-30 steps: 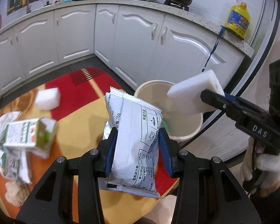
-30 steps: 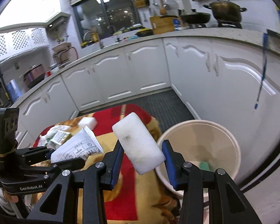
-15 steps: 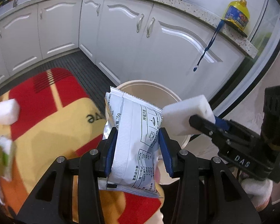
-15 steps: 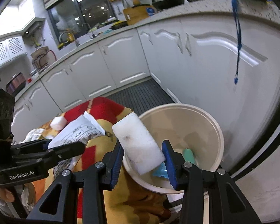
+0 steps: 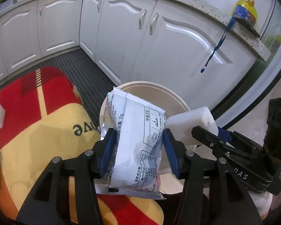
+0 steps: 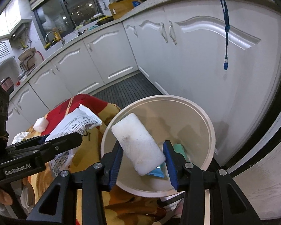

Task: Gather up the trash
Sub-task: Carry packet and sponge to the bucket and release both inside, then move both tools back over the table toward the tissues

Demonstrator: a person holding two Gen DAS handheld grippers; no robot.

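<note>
A silver-white snack packet [image 5: 138, 150] stands upright between the pads of my left gripper [image 5: 138, 131], at the near rim of the cream trash bin [image 5: 159, 86]. The jaws are opening, though both pads still touch the packet. My right gripper [image 6: 143, 142] holds a white sponge block [image 6: 138, 144] tilted over the bin's mouth [image 6: 206, 116]. Its jaws are opening slightly too, with the sponge still pinched between the pads. Each gripper shows in the other's view: the right gripper [image 5: 206, 131] and the left gripper [image 6: 71, 138].
Green and blue scraps [image 6: 179, 148] lie in the bin's bottom. A red and yellow cloth [image 5: 37, 131] covers the table, with a small white sponge cube [image 6: 40, 124] and crumpled paper [image 6: 20, 136] on it. White cabinets [image 5: 168, 46] stand behind the bin, with a blue lanyard [image 5: 213, 54] hanging down.
Both grippers have moved forward and down toward the bin, which now fills more of each view. The left jaws stand a little wider around the packet.
</note>
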